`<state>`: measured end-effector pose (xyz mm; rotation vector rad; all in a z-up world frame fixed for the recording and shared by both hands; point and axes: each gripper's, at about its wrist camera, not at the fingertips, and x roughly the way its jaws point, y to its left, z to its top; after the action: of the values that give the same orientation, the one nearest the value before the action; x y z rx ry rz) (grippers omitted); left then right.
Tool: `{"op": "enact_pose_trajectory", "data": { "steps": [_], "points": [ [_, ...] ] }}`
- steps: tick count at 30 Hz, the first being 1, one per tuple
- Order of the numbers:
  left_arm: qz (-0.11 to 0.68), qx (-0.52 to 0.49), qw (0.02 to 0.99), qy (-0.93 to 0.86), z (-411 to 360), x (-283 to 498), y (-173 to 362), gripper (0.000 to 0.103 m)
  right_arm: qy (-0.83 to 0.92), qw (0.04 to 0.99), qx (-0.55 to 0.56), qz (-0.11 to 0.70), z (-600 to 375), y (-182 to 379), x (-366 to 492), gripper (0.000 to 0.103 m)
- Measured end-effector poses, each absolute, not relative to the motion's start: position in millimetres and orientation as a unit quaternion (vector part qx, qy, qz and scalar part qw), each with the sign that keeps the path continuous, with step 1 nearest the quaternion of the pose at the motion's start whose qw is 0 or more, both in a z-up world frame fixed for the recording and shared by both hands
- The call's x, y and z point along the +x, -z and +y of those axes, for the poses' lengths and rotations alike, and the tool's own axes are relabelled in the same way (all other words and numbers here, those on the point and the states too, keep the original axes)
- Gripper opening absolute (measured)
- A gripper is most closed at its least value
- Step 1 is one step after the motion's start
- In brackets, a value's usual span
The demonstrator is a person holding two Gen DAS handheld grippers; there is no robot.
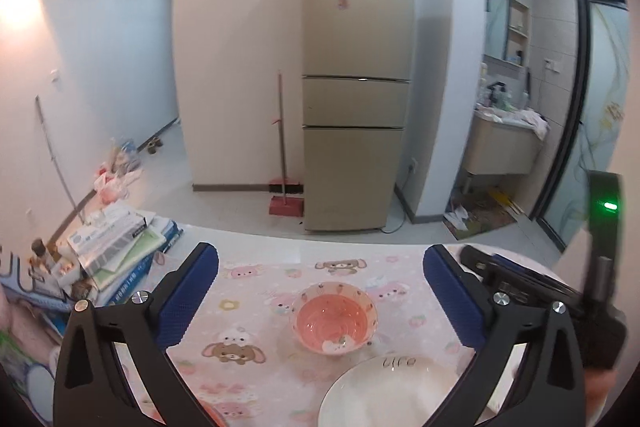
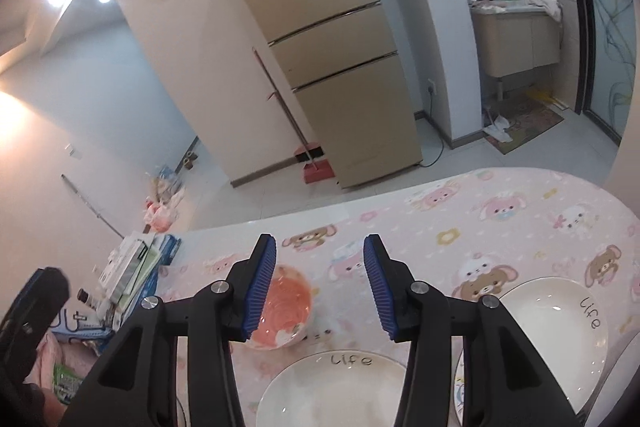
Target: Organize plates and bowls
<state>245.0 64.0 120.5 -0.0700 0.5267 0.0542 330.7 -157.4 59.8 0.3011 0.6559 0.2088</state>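
Plainly, both grippers are empty: left gripper (image 1: 320, 291) spread wide, right gripper (image 2: 318, 287) half-spread. On the tabletop (image 2: 500, 219), the pink bowl (image 2: 286, 311) sits at eleven o'clock of the near white plate (image 2: 332, 387), another white plate (image 2: 560, 327) at two. Glazed, rigid, slippery, breakable; pinch each by its rim.

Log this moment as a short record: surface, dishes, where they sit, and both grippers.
surface: table with pink cartoon cloth
pink bowl: upright on the cloth, not held
white plates: two marked "Life", one nearest the camera, one to its right; apart from the bowl
left gripper: open, nothing between the fingers
right gripper: open, nothing between the fingers
background: fridge, broom
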Motion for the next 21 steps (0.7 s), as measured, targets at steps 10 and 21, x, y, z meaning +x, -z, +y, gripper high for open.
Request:
{"op": "enact_pose_trajectory", "data": {
  "steps": [10,21],
  "points": [
    [0.341,-0.079,0.937,-0.001,83,302,-38,0.101,-0.118,0.905,0.149,0.38,-146,-19,365,0.051],
    [0.437,-0.107,0.893,-0.006,103,341,37,0.089,-0.118,0.887,0.109,0.433,-109,42,396,0.051]
  ]
}}
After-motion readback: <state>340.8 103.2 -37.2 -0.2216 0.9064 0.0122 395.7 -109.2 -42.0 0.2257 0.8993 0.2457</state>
